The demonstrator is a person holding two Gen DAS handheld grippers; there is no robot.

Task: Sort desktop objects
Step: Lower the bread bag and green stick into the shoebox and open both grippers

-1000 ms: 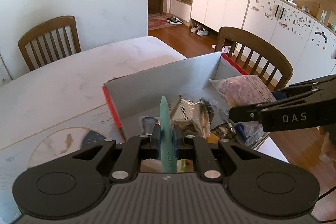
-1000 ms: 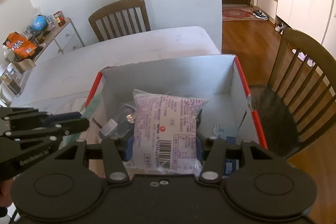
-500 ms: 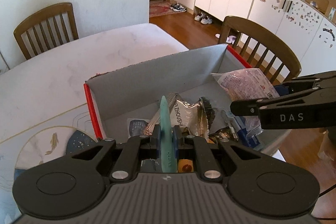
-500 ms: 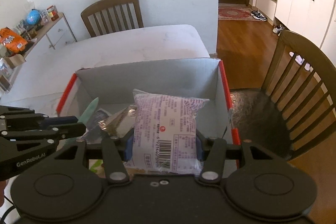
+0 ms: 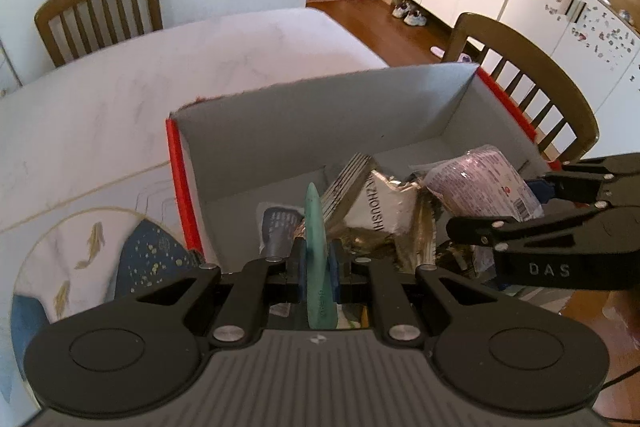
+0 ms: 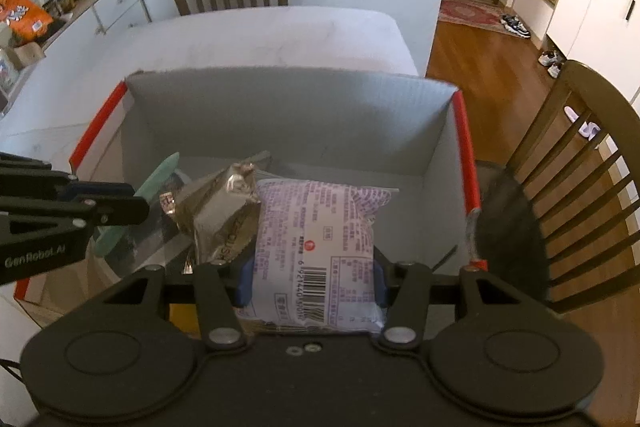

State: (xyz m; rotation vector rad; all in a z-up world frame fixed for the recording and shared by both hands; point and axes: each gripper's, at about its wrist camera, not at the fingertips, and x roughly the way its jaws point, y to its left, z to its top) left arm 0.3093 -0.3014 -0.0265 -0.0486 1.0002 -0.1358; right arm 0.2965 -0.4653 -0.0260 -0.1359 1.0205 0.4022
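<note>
Firstly, white marble-patterned table (image 5: 120, 99) carrying open grey cardboard box with red edges (image 6: 288, 115). Right gripper (image 6: 308, 279), jaws partly apart, clamping purple-printed plastic snack packet (image 6: 320, 247) over box interior. Silver foil pouch (image 6: 224, 215) lying in box, touching packet's left side. Left gripper (image 5: 318, 267), jaws nearly together, pinching slim teal plastic blade-shaped tool (image 5: 316, 223), tip pointing over box.

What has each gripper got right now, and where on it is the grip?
Left gripper: slim teal tool, pinched at its lower half. Right gripper: purple-printed packet, clamped across its sides near the barcode end.
</note>
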